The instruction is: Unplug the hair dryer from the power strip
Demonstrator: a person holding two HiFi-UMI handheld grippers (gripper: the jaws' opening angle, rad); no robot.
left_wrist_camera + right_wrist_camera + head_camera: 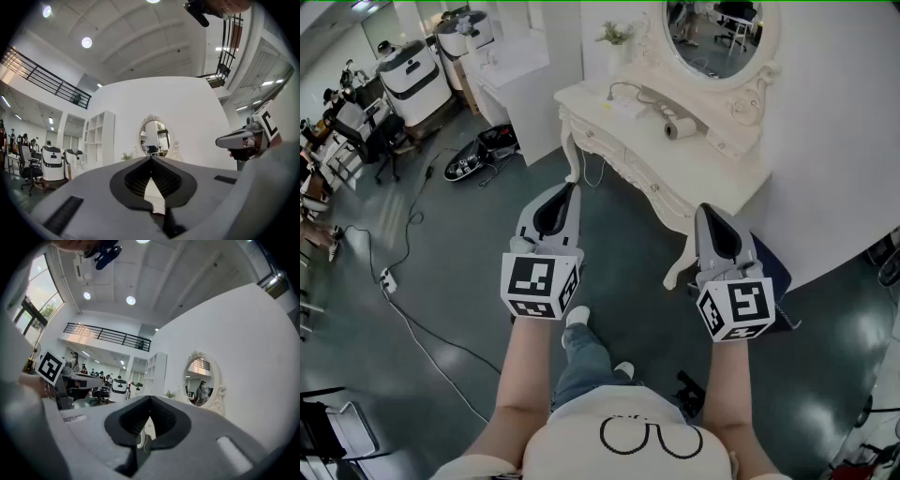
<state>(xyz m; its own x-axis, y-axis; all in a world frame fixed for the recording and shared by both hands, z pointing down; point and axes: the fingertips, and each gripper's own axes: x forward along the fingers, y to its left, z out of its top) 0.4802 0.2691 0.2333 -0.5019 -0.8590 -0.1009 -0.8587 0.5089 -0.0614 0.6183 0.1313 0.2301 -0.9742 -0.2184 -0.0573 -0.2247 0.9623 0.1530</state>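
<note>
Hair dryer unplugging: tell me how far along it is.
Nothing looks done. Both the left gripper and the right gripper are shut and empty, held out short of the white dressing table. A cord lies on its top; what it plugs into is too small to tell. Left: the approach and the whole unplugging.

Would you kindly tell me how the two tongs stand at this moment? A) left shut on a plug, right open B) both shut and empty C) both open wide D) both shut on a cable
B: the left tongs and the right tongs each have jaws together with nothing between.
</note>
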